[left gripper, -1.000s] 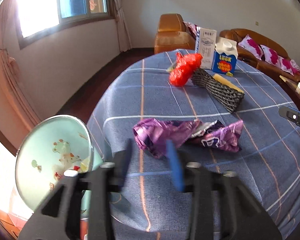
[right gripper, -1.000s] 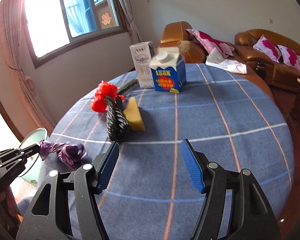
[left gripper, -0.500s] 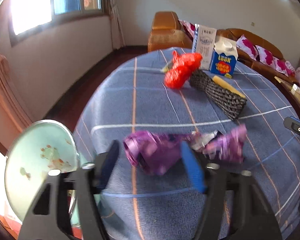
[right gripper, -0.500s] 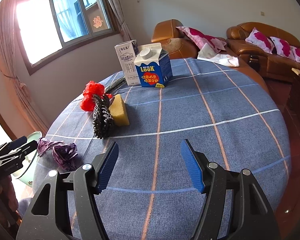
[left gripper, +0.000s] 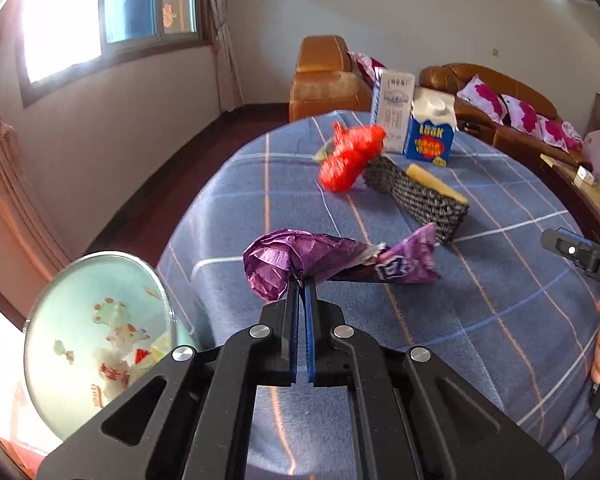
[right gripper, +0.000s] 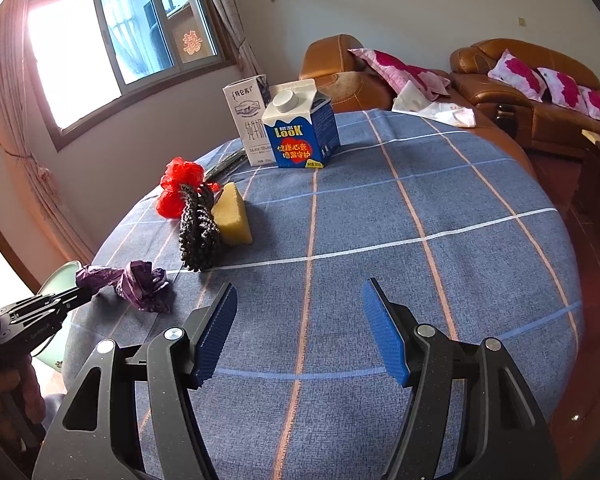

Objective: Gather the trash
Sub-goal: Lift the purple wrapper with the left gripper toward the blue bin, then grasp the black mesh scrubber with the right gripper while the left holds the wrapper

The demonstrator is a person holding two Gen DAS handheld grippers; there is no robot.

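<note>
The purple wrapper [left gripper: 332, 262] lies crumpled near the worktop [right gripper: 420, 240] edge, one crinkled fold pinched in the clenched jaws of the left gripper [left gripper: 300, 286]. The grip takes only a thin edge, so the foil could tear or slip free on lifting. The bin [left gripper: 96, 344] stands just beside and below that edge, leaving a short, open path. The right gripper [right gripper: 300, 328] hovers with jaws spread wide and holding nothing over bare cloth, well apart from the sponge [right gripper: 232, 216], the red bag [right gripper: 178, 188] and the cartons [right gripper: 300, 128].
</note>
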